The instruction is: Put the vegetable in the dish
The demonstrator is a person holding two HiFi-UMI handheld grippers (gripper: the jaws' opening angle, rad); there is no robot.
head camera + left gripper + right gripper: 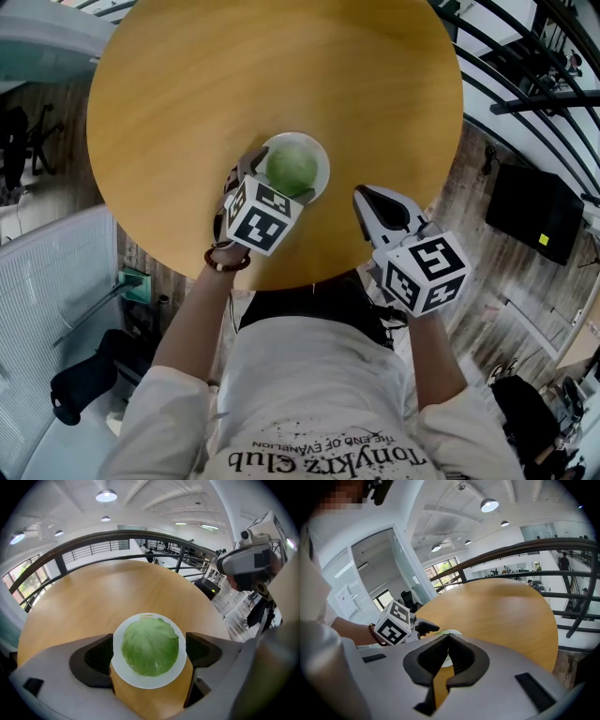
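Observation:
A green leafy vegetable (292, 167) (150, 647) lies in a small white dish (321, 160) (140, 680) on the round wooden table (234, 75), near its front edge. My left gripper (278, 180) (150, 652) is open, its jaws standing either side of the dish, with nothing gripped. My right gripper (362, 196) (447, 637) is shut and empty, hovering at the table's front edge to the right of the dish. In the right gripper view only a sliver of the dish (453, 632) shows past the shut jaws, beside the left gripper (423, 628).
The table top (117, 592) holds nothing but the dish. A black railing (93, 541) (543, 550) curves round behind the table. Wooden floor (497, 281) and a dark box (530, 211) lie to the right, below table level.

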